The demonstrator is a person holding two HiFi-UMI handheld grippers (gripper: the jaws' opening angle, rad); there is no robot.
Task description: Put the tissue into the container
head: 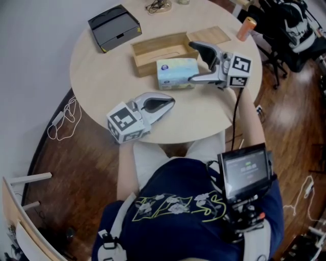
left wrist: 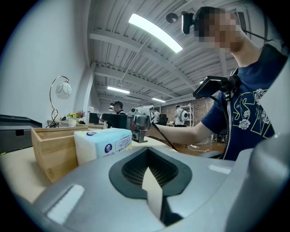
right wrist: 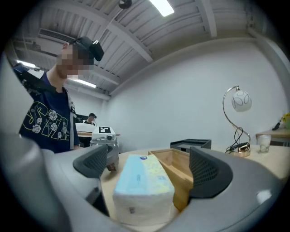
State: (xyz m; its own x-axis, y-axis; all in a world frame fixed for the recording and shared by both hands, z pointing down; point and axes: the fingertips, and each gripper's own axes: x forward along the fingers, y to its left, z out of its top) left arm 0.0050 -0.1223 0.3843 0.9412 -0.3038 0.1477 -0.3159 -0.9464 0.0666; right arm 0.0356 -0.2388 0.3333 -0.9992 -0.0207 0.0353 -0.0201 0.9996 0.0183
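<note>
The tissue pack (head: 176, 73), pale blue and white, lies on the round table (head: 97, 76) just in front of the open wooden container (head: 158, 51). My right gripper (head: 194, 62) is open, one jaw on each side of the pack's right end, and the pads stand clear of it. In the right gripper view the tissue pack (right wrist: 142, 188) fills the gap of the right gripper (right wrist: 149, 165), with the wooden container (right wrist: 174, 170) right beside it. My left gripper (head: 170, 103) rests shut and empty near the table's front edge. Its view shows the left gripper (left wrist: 149, 174), the tissue pack (left wrist: 102, 142) and the container (left wrist: 52, 145).
A black box (head: 114, 26) sits at the back left of the table. A flat wooden lid (head: 209, 35) lies right of the container, and an orange can (head: 246, 28) stands near the far right edge. Cables (head: 158, 6) and a lamp (right wrist: 238, 102) are at the back.
</note>
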